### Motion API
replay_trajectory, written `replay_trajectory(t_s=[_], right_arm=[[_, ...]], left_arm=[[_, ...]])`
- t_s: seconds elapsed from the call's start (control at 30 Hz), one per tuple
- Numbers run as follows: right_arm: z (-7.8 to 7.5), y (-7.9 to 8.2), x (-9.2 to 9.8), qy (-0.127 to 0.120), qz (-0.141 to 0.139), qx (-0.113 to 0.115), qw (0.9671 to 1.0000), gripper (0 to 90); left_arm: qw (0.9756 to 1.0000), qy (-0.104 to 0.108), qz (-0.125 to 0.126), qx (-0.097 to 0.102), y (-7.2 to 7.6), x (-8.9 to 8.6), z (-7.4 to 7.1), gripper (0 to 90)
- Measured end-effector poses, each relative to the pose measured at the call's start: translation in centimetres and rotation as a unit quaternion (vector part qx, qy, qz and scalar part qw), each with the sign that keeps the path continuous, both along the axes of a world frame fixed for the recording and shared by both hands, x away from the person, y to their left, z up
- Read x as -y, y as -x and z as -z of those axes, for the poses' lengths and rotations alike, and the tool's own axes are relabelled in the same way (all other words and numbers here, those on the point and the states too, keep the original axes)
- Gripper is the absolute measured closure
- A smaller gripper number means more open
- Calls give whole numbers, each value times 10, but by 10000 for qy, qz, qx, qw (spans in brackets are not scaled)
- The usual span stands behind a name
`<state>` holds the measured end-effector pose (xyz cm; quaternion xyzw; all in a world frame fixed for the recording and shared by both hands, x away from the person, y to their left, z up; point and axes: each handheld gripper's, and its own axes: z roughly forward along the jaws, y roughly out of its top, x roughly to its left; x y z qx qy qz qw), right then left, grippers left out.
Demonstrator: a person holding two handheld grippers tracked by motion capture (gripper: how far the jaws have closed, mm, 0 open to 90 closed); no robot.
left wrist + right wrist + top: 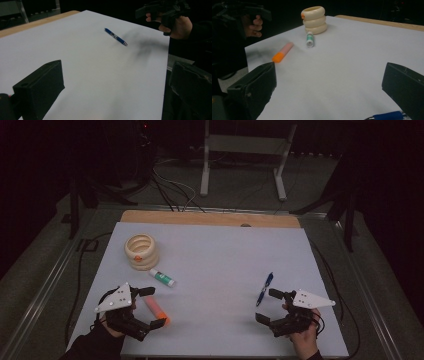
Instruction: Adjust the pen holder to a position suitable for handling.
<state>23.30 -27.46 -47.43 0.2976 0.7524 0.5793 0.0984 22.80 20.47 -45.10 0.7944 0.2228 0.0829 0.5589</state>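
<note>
Marker (156,307): orange, at 7 o'clock on the surface (225,270), between the left claw's jaws.
Left claw (154,307): jaws apart, holding nothing.
Right claw (266,305): jaws apart, empty, at 5 o'clock.
Pen (264,289): blue, just beyond the right claw.
Rings (141,251): stacked at 10 o'clock.

My left gripper (151,306) and right gripper (266,305) are both black, blocky builds with thick, flat-faced jaws. Each carries a pale grey three-cornered plate on top with small dark screw dots. Thin dark cables trail off by my hands. I'm wearing dark sleeves (92,345).
</note>
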Motion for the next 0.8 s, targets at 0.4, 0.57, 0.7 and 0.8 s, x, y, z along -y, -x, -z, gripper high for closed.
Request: replay_trajectory(t_s=[0.4,0.57,0.7,0.8], right_arm=[[0,1,1,-64,21,-7,10000,0],[0,1,1,-63,12,-11,10000,0],[1,1,1,-75,24,-21,10000,0],[1,1,1,-65,19,-12,10000,0]], left_arm=[[9998,110,-141,-24,-14,-7,-20,0],[9995,140,-269,-52,-22,-12,-27,0],[9991,118,-413,-46,-29,-14,-30,0],[9986,152,-503,-84,-33,-16,-32,0]])
